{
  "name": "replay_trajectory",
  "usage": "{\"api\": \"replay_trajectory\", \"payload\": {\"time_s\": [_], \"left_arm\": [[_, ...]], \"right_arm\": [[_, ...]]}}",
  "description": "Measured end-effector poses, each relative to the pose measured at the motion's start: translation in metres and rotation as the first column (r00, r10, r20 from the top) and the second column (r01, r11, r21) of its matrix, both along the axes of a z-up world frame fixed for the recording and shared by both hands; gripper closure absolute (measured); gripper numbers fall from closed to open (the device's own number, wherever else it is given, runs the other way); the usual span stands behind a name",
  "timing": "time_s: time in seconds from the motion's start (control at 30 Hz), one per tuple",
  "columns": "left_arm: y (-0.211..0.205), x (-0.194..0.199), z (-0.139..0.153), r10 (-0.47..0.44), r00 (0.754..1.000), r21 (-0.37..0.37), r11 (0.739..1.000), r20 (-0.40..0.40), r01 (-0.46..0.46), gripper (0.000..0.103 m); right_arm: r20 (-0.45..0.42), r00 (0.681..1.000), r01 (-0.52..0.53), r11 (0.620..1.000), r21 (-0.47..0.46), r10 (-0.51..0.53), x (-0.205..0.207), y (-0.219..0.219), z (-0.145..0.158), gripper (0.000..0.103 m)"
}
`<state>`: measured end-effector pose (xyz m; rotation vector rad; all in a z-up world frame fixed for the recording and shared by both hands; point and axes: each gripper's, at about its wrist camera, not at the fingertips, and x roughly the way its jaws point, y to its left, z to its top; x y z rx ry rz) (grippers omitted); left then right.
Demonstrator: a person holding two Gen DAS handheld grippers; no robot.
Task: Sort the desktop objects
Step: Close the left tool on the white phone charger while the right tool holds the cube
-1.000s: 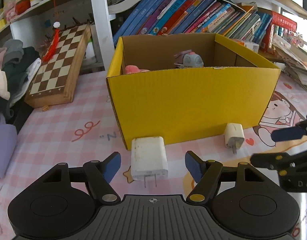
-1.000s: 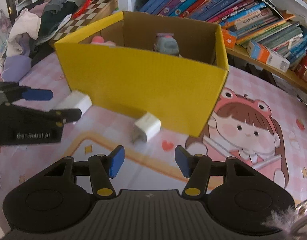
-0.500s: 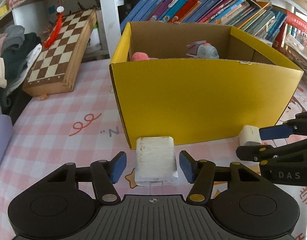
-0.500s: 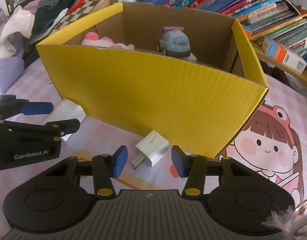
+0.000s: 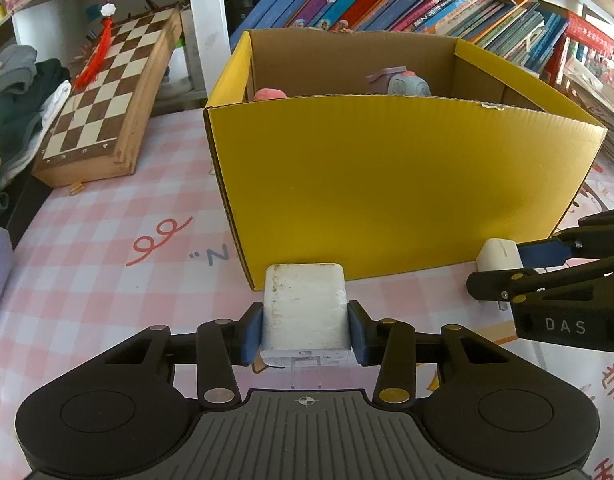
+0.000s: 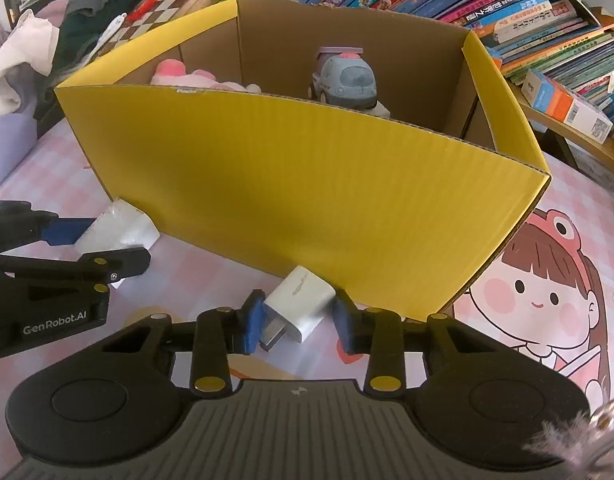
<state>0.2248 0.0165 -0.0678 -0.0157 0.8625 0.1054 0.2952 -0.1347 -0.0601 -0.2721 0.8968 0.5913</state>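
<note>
Chargers are what's being sorted here, two white ones, both sitting on the pink checked tablecloth (image 5: 107, 288) right against the front wall of the yellow cardboard box (image 5: 387, 184), which fills the view from about 10 to 2 o'clock. Inside the box you can already spot a grey toy car (image 6: 349, 80) and something pink and plush (image 6: 187, 76).

Bigger one first: the large white charger block (image 5: 305, 312) is at 6 o'clock in the left wrist view, squarely between the blue pads of the left gripper (image 5: 306, 334). Jaws are closing, and the pads look like they're right on its sides or a hair off, hard to call.

Smaller white USB plug adapter (image 6: 299, 304) lies skewed between the pads of the right gripper (image 6: 296, 322), metal end pointing to about 7 o'clock. Those jaws are closing too; the left pad seems to meet the metal end, while the right pad still shows a sliver of gap.

What I'd worry about:
- that skew. Pads closing on a corner and a metal tip could spin the adapter or squirt it out.
- both chargers hug the box wall, so a fingertip could nudge the light cardboard.
- the wall is tall; a lazy lift clips the rim.
</note>
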Motion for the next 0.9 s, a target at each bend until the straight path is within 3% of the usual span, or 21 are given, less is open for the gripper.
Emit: {"api": "replay_trajectory", "payload": {"time_s": [0.57, 0.9], "left_arm": [[0.005, -0.047, 0.027, -0.036, 0.999, -0.079, 0.996, 0.038, 0.039, 0.062], [-0.004, -0.079, 0.046, -0.109, 0.991, -0.087, 0.989, 0.073, 0.115, 0.062]], "right_arm": [[-0.016, 1.000, 0.011, 0.998, 0.063, -0.010, -0.041, -0.022, 0.029, 0.069], [-0.019, 0.999, 0.047, 0.996, 0.072, -0.046, -0.081, -0.038, 0.040, 0.069]]}}
